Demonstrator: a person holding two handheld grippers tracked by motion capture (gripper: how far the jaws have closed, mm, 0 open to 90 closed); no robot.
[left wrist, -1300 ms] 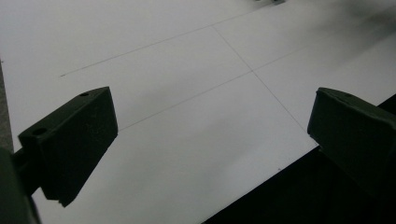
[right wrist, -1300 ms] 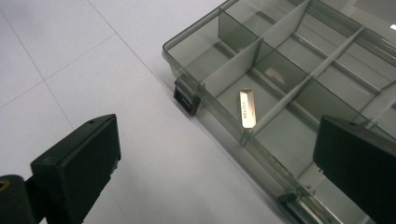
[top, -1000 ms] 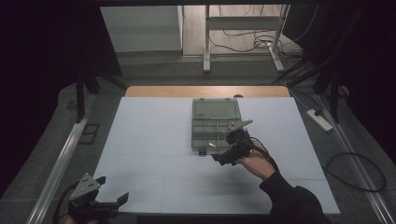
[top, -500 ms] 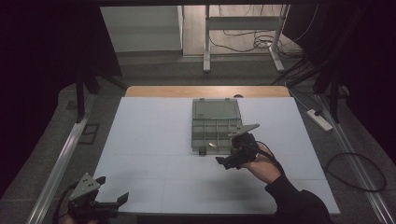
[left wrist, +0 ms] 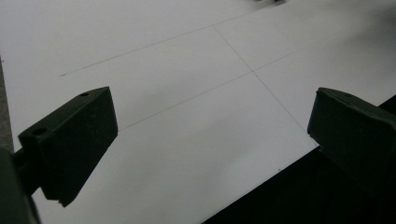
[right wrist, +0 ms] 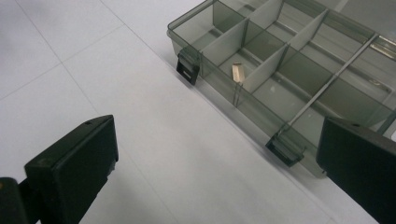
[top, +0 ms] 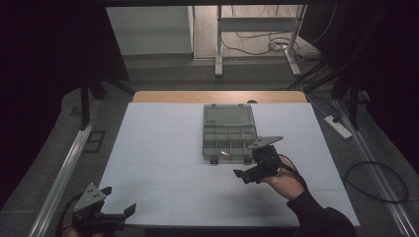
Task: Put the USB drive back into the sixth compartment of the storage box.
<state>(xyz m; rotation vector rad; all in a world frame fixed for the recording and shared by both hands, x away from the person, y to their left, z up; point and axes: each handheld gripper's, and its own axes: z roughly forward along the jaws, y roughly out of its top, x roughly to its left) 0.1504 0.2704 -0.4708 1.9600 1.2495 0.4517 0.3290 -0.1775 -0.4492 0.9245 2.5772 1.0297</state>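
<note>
Right gripper (top: 245,176) hangs just near of the organizer box (top: 230,132), jaws wide apart, nothing held — the right gripper view has the box's near wall and two black latches (right wrist: 188,68) just past the jaw tips. Box sits open at table centre, lid laid flat on the far side. Small tan piece (right wrist: 237,72) lies in a near-row compartment. Left gripper (top: 118,214) at the near-left table (top: 163,148) edge — jaws also wide, empty.

White worktop (top: 163,148) marked with thin grid lines, wooden strip showing along the far edge. Directly on it — an open, smoky compartment box (top: 230,133), just right of centre toward the far edge, lid laid flat behind.
</note>
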